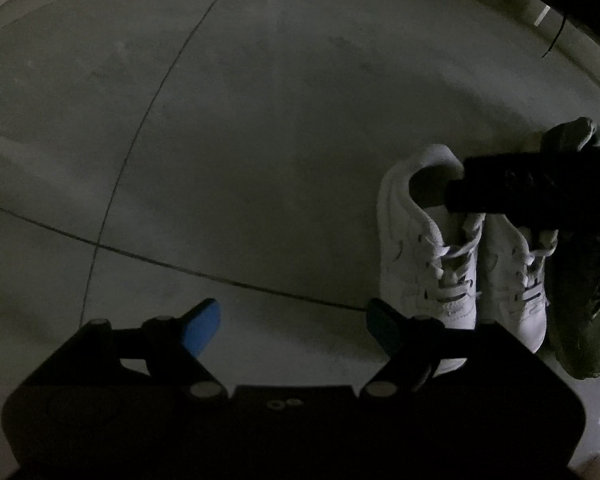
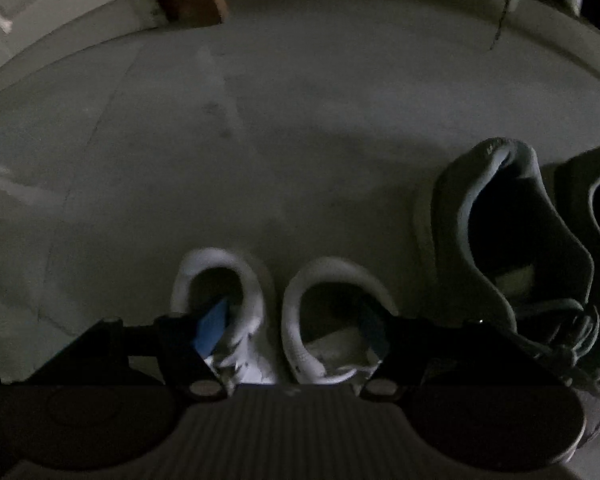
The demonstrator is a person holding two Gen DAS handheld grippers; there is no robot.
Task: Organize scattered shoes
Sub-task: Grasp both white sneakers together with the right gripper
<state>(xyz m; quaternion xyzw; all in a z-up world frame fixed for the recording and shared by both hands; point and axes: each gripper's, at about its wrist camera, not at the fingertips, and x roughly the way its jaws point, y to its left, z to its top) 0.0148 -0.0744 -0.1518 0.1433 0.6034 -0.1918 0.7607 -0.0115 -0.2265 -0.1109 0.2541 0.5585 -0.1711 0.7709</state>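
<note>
Right gripper [image 2: 292, 326] wide apart, one finger inside each white sneaker [image 2: 224, 280], gripping neither

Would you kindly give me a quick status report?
Left gripper open over bare floor. Right gripper straddling white shoes. Dark shoes alongside.

Bare floor [image 1: 228, 152] opens wide across the left and centre of the left wrist frame. At right, white sneakers [image 1: 428, 248] stand side by side, dark shoes [image 2: 520, 248] just beside them, blocking that side.
</note>
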